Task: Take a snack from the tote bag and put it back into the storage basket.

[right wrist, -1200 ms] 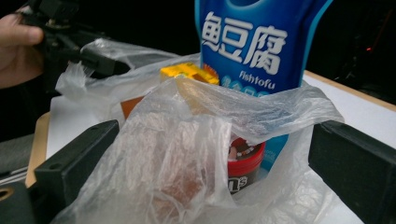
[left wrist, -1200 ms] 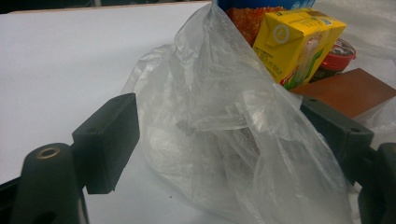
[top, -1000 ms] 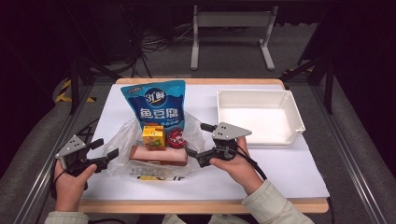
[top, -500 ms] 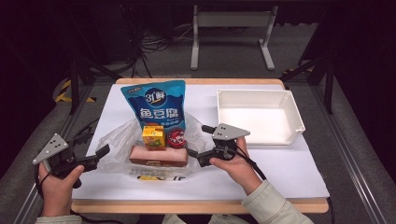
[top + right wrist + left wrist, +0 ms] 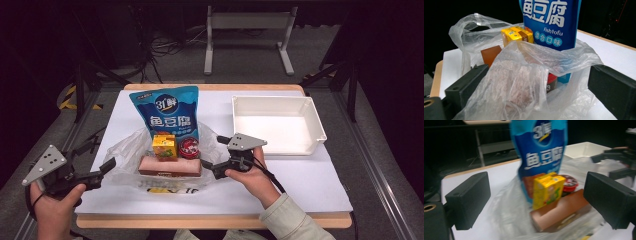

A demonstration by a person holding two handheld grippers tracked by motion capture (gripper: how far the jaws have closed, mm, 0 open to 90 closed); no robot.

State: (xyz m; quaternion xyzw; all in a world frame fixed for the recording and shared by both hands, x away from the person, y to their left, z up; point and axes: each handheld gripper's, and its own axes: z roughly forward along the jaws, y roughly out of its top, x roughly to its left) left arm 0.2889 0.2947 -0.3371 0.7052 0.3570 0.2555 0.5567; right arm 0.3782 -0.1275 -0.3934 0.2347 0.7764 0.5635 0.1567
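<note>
- Clear plastic bag (image 5: pixel 125 155) lies crumpled on the white table sheet (image 5: pixel 300 185), spread around a group of groceries near the table's middle.
- Inside the bag's spread film stand a tall blue fish tofu pouch (image 5: pixel 167 112), a small yellow carton (image 5: pixel 164 146), a red-lidded cup (image 5: pixel 189 147) and a brown sausage pack (image 5: pixel 170 166) lying flat in front of them.
- The left gripper (image 5: pixel 102 169) hangs off the table's left edge, just beside the bag's left rim; its jaws have just been opening and now stand spread wide, with nothing pinched between them.
- The right gripper (image 5: pixel 212 155) sits at the bag's right side, jaws apart; in the right gripper view the bag's thin film bunches up between them, but whether the pads press on it cannot be told.
- A white tray (image 5: pixel 320 125) stands well to the right of the bag.
</note>
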